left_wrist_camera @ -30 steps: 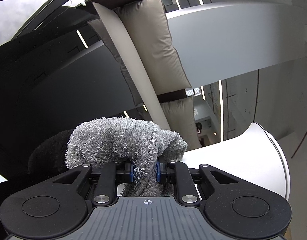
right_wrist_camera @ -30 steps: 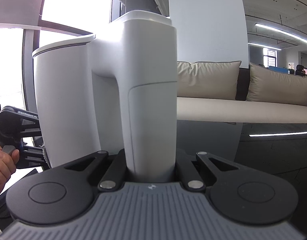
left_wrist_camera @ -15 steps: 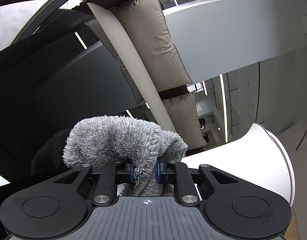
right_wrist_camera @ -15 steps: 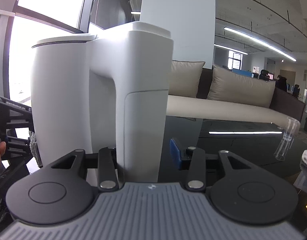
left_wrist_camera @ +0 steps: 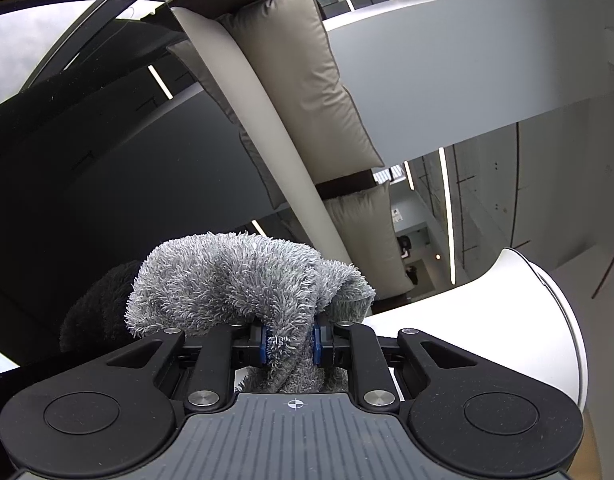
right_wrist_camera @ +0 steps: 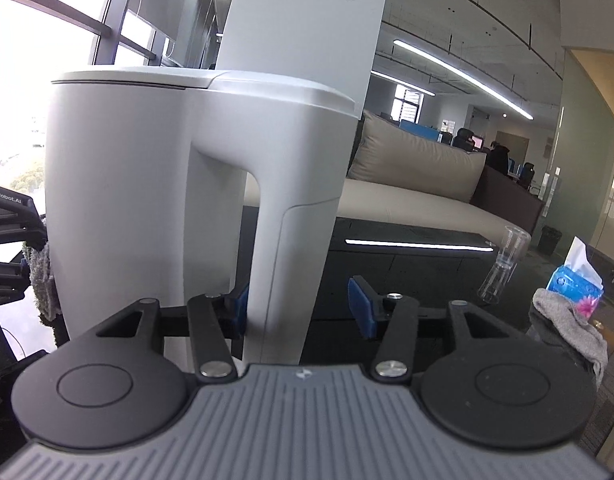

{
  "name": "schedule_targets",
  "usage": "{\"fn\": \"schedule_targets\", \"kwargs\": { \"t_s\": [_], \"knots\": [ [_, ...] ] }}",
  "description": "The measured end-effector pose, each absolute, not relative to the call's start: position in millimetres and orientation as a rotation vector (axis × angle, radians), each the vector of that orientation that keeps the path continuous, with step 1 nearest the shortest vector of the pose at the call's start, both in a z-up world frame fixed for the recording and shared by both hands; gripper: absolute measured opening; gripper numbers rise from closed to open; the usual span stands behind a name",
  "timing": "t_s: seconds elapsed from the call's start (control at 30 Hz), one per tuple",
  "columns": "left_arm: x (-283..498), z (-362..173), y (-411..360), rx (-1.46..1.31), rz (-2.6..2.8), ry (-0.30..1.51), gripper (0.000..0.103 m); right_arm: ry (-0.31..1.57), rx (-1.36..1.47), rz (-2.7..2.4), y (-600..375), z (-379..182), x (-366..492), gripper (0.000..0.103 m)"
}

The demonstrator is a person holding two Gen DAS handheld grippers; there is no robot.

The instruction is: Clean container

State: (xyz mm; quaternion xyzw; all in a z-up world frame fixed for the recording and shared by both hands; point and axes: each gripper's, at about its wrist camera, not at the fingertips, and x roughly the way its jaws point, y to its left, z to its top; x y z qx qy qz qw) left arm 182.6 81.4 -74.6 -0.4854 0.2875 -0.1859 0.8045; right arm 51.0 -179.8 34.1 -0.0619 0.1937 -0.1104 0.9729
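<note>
A white container with a lid and a big handle (right_wrist_camera: 155,184) stands upright on a dark glossy table. My right gripper (right_wrist_camera: 301,312) is open, its blue pads apart on either side of the handle (right_wrist_camera: 291,264). My left gripper (left_wrist_camera: 289,338) is shut on a fluffy grey cloth (left_wrist_camera: 235,280) and holds it against the container's white side (left_wrist_camera: 487,320). In the right wrist view the left gripper and cloth (right_wrist_camera: 41,280) show at the container's left wall.
A beige sofa with cushions (right_wrist_camera: 419,176) stands behind the table. At the right of the table are a clear glass vessel (right_wrist_camera: 503,264), a grey rag (right_wrist_camera: 567,328) and a blue tissue pack (right_wrist_camera: 575,284).
My right gripper has opened and let go of the container's handle, and its view has swung right. The left gripper with the cloth has barely moved.
</note>
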Motion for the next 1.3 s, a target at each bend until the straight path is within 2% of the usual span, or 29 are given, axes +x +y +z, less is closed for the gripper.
{"fn": "schedule_targets", "kwargs": {
  "t_s": [0.2,0.33,0.77,1.3],
  "knots": [
    [178.8,-73.1,82.3,-1.032,-0.408,0.612,0.016,0.385,-0.104,-0.223,-170.1,32.7,29.7,0.05],
    [177.4,-72.4,83.4,-1.034,-0.414,0.611,0.016,0.376,-0.117,-0.21,-160.0,29.9,18.0,0.03],
    [182.2,-69.6,73.6,-1.022,-0.446,0.622,0.016,0.334,-0.212,-0.272,-167.7,13.7,37.3,0.029],
    [182.2,-59.9,83.3,-1.079,-0.518,0.548,0.016,0.25,-0.073,-0.084,-218.6,12.4,82.8,0.025]
  ]
}}
